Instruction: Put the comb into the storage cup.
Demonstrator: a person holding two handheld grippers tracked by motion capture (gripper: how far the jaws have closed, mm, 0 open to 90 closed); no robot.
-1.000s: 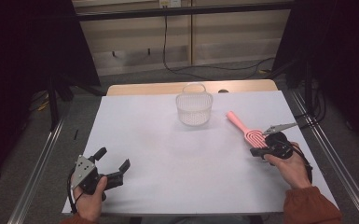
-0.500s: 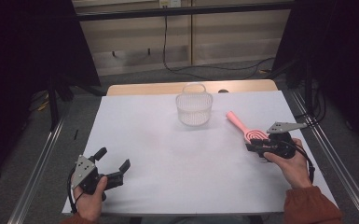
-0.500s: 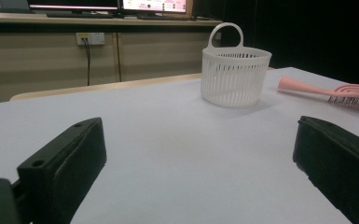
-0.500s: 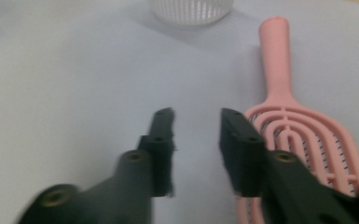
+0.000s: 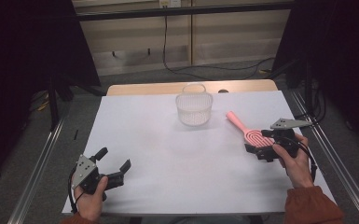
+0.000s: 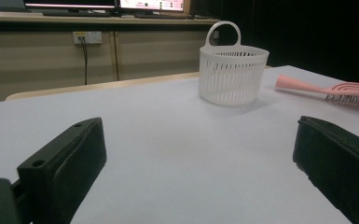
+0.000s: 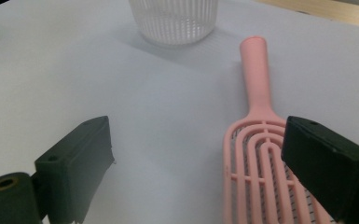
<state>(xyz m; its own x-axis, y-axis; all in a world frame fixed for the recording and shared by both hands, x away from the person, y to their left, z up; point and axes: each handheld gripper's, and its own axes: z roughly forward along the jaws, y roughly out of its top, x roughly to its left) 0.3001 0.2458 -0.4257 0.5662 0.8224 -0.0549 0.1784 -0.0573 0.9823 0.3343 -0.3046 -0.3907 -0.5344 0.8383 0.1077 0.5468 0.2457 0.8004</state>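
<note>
- Light falls from above onto the white table (image 5: 168, 154), which is evenly bright and free of glare; the room around it is dark.
- The basket (image 7: 173, 18) casts a soft shadow toward the jaws.
- Jaw tips look slightly soft up close.
- The brush (image 7: 261, 154) between the jaws is sharp.

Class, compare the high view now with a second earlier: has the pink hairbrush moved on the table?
No. The pink hairbrush lies as before, its handle pointing toward the white basket, at the same gap. The right gripper, jaws just opened, stands over its head.
</note>
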